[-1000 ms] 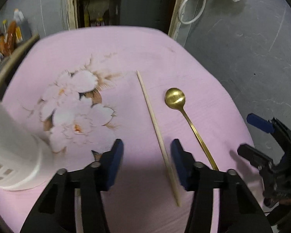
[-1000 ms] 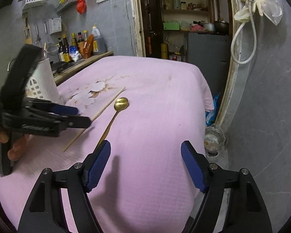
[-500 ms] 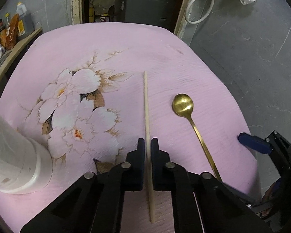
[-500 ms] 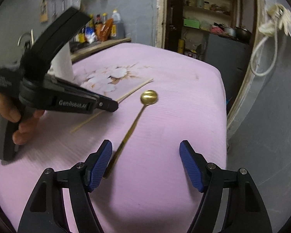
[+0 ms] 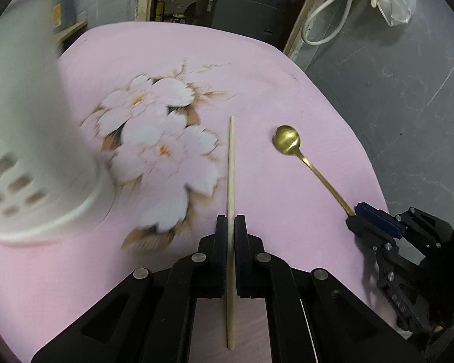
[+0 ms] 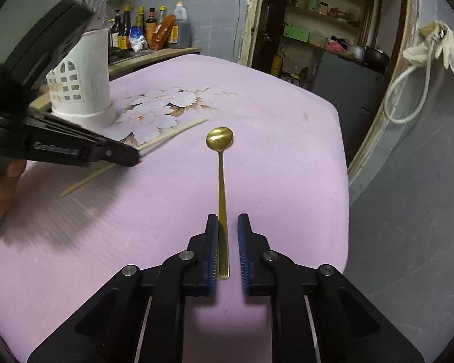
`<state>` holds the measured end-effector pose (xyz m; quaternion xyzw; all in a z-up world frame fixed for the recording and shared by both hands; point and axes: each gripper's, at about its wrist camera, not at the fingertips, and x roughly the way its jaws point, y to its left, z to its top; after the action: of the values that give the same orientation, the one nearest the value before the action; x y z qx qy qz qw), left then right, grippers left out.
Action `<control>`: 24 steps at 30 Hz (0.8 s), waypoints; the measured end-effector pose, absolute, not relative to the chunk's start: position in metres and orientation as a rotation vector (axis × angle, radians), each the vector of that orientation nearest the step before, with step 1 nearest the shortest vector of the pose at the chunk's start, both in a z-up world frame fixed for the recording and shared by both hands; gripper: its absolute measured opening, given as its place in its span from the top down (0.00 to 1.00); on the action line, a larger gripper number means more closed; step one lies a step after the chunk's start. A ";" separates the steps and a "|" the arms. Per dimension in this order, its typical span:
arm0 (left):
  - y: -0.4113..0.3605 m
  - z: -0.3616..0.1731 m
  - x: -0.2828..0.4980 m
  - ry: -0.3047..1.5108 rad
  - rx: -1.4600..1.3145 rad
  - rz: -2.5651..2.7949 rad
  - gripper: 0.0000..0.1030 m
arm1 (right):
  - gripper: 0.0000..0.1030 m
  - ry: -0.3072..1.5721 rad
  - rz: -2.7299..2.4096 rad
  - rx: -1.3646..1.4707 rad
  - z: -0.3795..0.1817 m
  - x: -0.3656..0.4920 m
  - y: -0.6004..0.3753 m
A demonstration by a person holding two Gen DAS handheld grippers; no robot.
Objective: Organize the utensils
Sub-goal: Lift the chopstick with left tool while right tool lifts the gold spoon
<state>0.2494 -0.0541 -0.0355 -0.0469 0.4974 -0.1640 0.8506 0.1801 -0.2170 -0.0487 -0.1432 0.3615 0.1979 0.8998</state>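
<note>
A pale wooden chopstick [image 5: 230, 163] is clamped near its near end by my left gripper [image 5: 231, 220], which is shut on it. The stick points away over the pink flowered cloth [image 5: 272, 69]. In the right wrist view the same chopstick [image 6: 178, 131] sticks out of the left gripper [image 6: 136, 155]. A gold spoon [image 6: 220, 139] lies on the cloth with its handle between the pads of my right gripper [image 6: 228, 220]. Those jaws are closing; the handle lies against the left pad and a gap shows at the right pad. The left wrist view shows the right gripper [image 5: 358, 214] at the handle end of the spoon [image 5: 286, 139].
A white perforated utensil holder [image 6: 81, 90] stands at the cloth's left side, large and blurred as the holder [image 5: 30, 151] in the left wrist view. A shelf with bottles [image 6: 154, 30] is behind it. The table's right edge drops to a grey floor [image 6: 408, 211].
The left jaws closed on the chopstick, and the view has since shifted toward the white holder. The right jaws went from wide apart to narrow around the spoon handle.
</note>
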 end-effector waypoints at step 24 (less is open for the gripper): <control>-0.061 -0.029 0.257 1.069 0.023 -0.390 0.96 | 0.68 0.775 0.506 -0.360 -0.045 0.249 -0.194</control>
<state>0.2568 -0.0611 -0.0290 0.0107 0.5060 -0.1849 0.8424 0.2489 -0.1940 -0.0448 -0.1729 0.3719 0.2427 0.8792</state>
